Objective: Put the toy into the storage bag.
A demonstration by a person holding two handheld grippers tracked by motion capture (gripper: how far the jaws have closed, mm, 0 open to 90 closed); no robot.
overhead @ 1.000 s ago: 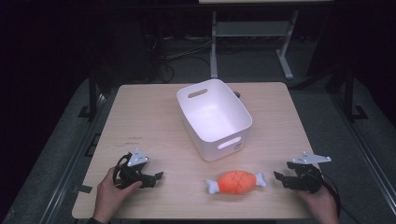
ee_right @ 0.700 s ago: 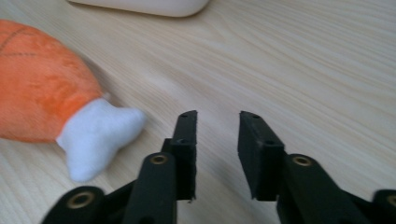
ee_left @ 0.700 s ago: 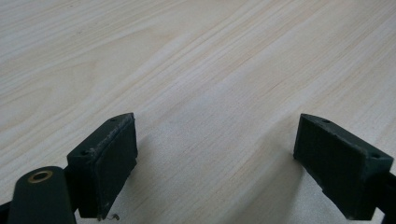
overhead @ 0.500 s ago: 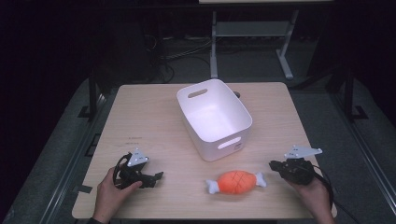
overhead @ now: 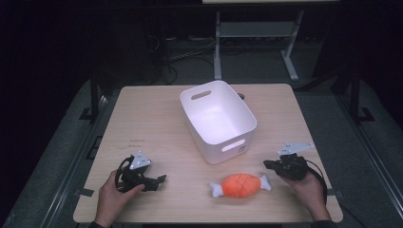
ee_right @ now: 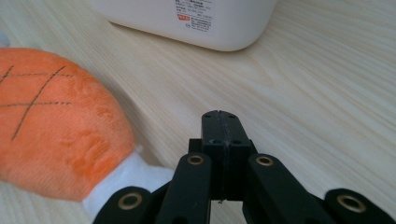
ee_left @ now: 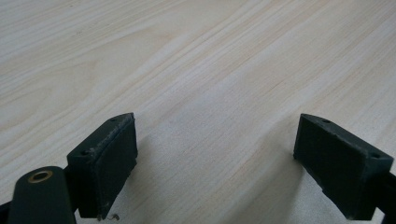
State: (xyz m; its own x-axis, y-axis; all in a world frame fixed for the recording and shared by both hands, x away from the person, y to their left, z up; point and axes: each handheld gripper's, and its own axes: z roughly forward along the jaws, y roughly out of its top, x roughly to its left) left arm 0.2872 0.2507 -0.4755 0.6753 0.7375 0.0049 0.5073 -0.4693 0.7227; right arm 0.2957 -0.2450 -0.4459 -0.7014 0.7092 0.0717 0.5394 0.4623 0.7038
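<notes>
plush meat toy [overhead: 241,185] on table [overhead: 152,118], 6 o'clock of white bin [overhead: 217,119], ungrasped | right gripper [overhead: 270,165] jaws pressed together, at toy's 3 o'clock | left gripper [overhead: 160,179] jaws spread, empty | pick and binning left

bin [overhead: 216,118]: white, open, mid-tabletop, handle slots at both ends
tabletop [overhead: 152,123]: pale wood
floor [overhead: 62,156]: grey

A plush orange drumstick toy [overhead: 241,185] with stitched crosshatch lines and white bone ends lies flat on its side at the near edge, right of centre; long axis runs left-right.
</notes>
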